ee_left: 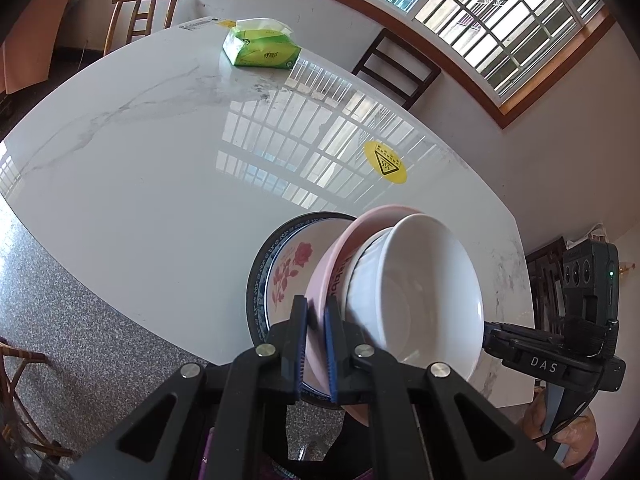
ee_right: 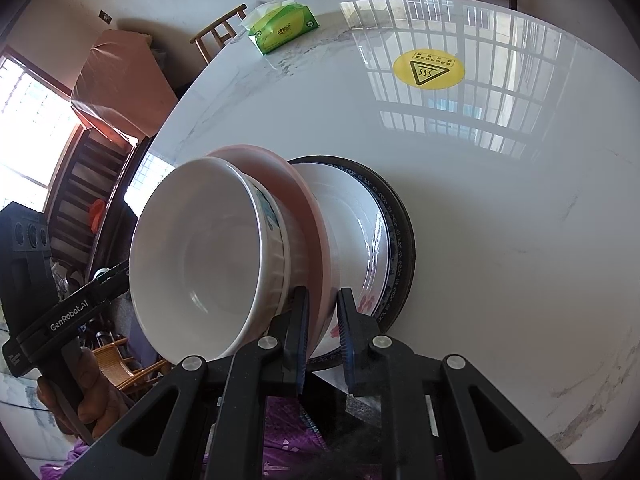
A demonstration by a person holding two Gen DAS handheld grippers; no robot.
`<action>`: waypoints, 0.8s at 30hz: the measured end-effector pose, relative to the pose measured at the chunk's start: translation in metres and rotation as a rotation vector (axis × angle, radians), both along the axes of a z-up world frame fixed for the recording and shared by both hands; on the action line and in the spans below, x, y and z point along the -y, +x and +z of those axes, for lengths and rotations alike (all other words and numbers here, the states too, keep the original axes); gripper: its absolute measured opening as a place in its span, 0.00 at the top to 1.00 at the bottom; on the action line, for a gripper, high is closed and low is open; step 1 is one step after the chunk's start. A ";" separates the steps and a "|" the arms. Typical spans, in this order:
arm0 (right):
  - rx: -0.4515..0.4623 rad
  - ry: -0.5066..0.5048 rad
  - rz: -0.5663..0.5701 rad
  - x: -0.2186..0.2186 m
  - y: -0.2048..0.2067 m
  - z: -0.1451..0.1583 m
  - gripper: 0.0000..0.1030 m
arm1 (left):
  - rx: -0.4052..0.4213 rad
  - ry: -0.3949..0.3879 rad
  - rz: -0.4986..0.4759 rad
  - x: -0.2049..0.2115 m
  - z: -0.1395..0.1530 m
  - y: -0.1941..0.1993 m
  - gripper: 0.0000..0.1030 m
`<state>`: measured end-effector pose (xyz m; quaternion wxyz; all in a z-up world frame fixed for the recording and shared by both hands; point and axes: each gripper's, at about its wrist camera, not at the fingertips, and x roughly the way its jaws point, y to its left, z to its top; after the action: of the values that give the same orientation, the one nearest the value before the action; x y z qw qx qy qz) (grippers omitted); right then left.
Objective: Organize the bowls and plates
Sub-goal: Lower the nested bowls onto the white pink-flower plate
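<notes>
A pink plate (ee_left: 328, 268) carries a stack of white bowls (ee_left: 424, 288). My left gripper (ee_left: 316, 312) is shut on the pink plate's rim. My right gripper (ee_right: 324, 312) grips the same pink plate (ee_right: 296, 184) from the other side, beside the white bowls (ee_right: 208, 256). Under them a blue-rimmed plate with a red flower (ee_left: 288, 264) lies at the table's near edge; it also shows in the right wrist view (ee_right: 376, 216). The pink plate looks tilted and held just above it.
The white marble table (ee_left: 160, 168) holds a green tissue pack (ee_left: 260, 46) at the far end and a yellow heat-warning sticker (ee_left: 386, 162). Wooden chairs (ee_left: 396, 64) stand around the table. The speckled floor (ee_left: 60, 288) lies to the left.
</notes>
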<state>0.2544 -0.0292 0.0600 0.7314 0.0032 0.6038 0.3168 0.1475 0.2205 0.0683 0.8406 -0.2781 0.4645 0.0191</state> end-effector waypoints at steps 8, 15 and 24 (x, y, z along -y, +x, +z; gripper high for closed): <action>-0.010 -0.001 0.000 0.001 0.001 -0.003 0.84 | -0.012 -0.008 0.001 -0.001 -0.003 0.001 0.93; -0.020 -0.007 -0.003 0.000 0.004 -0.006 0.84 | -0.025 -0.019 -0.001 -0.003 -0.007 0.004 0.93; -0.032 -0.004 -0.008 0.001 0.005 -0.010 0.84 | -0.025 -0.017 -0.004 -0.001 -0.009 0.005 0.93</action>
<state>0.2591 -0.0298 0.0498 0.7230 0.0089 0.6159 0.3127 0.1521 0.2217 0.0597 0.8324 -0.2840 0.4755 0.0172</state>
